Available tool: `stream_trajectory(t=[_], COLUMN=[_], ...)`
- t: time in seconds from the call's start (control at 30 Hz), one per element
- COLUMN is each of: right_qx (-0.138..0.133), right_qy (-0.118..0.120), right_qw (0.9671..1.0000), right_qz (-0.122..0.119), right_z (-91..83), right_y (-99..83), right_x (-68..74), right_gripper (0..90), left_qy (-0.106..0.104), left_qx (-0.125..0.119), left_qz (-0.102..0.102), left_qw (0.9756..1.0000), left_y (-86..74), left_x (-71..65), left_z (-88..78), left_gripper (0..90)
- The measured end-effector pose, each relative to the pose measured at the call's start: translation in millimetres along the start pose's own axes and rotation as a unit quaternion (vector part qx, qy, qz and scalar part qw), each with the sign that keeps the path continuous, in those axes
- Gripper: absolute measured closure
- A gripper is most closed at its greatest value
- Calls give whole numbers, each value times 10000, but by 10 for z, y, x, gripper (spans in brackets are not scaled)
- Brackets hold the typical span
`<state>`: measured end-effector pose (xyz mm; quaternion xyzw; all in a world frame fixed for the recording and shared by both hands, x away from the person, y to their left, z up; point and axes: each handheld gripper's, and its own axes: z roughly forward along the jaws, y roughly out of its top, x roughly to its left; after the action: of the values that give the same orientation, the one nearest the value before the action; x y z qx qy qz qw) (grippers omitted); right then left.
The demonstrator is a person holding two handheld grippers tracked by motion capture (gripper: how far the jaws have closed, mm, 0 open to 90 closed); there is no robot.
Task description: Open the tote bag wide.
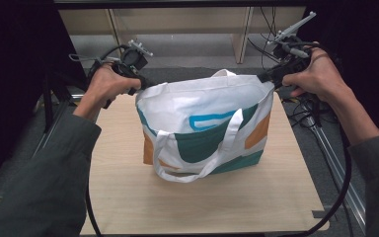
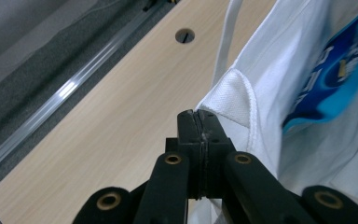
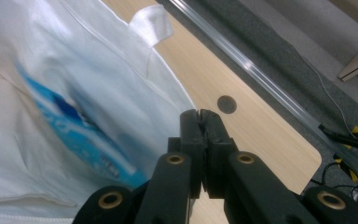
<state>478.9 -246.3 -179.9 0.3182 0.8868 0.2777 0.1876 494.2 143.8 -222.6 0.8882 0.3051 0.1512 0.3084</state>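
Note:
A white tote bag (image 1: pixel 207 106) with teal and orange patches stands upright on the wooden table (image 1: pixel 202 202), its mouth pulled wide. My left gripper (image 1: pixel 139 89) is shut on the bag's left rim; in the left gripper view its jaws (image 2: pixel 199 114) pinch the white cloth (image 2: pixel 270 107) beside a stitched strap end. My right gripper (image 1: pixel 266 78) is shut on the right rim, and in the right gripper view its closed jaws (image 3: pixel 199 114) hold the bag's cloth (image 3: pixel 74 60). A blurred blue mark (image 2: pixel 335 70) shows on the cloth; I cannot tell whether it is print or contents.
One white handle (image 1: pixel 197 173) hangs down the bag's front. The table has a round hole (image 3: pixel 226 104) near its far corner. Metal rails (image 1: pixel 335 163) run along both table sides, cables (image 1: pixel 301 106) lie on the floor at right, and a shelf unit (image 1: pixel 177 22) stands behind.

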Motion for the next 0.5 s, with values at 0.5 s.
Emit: stream_trajectory(t=[0.5], right_qx=[378], right_qy=[184], right_qw=[9991], right_qz=[90], right_z=[446], right_y=[-250], right_x=[30], right_gripper=[895], left_qy=[-207], left_qx=[340], left_qz=[23], left_qw=[9992], left_y=[-301], left_x=[-71], left_z=[507], left_gripper=[873])
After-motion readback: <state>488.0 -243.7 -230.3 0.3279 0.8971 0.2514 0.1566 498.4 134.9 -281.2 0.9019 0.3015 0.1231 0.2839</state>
